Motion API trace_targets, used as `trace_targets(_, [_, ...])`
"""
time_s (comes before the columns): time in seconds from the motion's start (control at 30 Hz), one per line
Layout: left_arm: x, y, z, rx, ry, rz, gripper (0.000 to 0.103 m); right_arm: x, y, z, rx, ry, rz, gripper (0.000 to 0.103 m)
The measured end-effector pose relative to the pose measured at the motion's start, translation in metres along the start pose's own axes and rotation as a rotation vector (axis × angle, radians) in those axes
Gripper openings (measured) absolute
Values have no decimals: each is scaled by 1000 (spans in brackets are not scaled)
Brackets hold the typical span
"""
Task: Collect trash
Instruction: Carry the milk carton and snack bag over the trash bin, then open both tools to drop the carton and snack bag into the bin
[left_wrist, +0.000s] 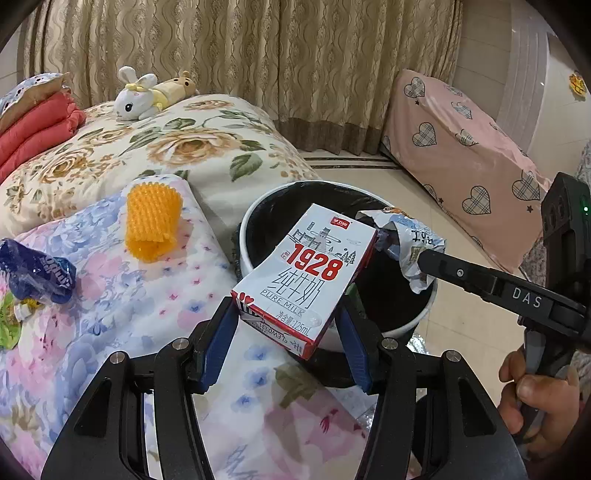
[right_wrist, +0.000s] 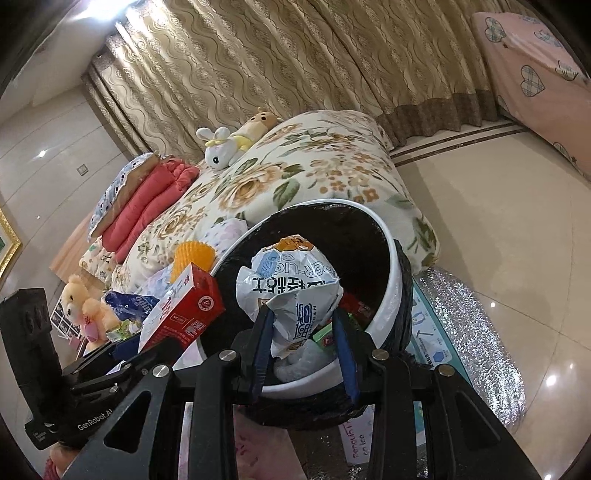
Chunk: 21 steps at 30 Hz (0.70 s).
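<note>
You were at the drop-off step w/ both loads over the trash bin (left_wrist: 334, 334): your left gripper (left_wrist: 286, 334) pinched the milk carton (left_wrist: 303, 275) by its near end, far end poking out ahead of the pads over the bin's near rim; your right gripper (right_wrist: 303, 345) clamped the crumpled snack wrapper (right_wrist: 291, 291) just above the bin's mouth, straight ahead of its tips. Next, I'd judge, you needed to push each a bit further past the rim & spread the pads so both fell inside, then go back for the blue wrapper (left_wrist: 35, 269) & orange foam net (left_wrist: 153, 221), well off to the left gripper's left on the bedding (left_wrist: 122, 291)
</note>
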<state>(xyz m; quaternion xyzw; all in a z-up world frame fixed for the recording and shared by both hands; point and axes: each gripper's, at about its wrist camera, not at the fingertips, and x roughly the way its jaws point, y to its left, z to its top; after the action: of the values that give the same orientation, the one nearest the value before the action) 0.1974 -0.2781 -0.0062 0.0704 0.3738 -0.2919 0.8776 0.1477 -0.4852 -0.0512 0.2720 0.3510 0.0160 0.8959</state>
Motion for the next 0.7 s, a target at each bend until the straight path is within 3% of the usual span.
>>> trace_targets(0.4, [14, -2, 6, -37, 25, -7, 55, 4, -3, 6, -2, 10, -15, 37])
trace_targets(0.7, [5, 5, 1, -82, 13, -32, 72, 3, 1, 6, 2, -7, -15, 77])
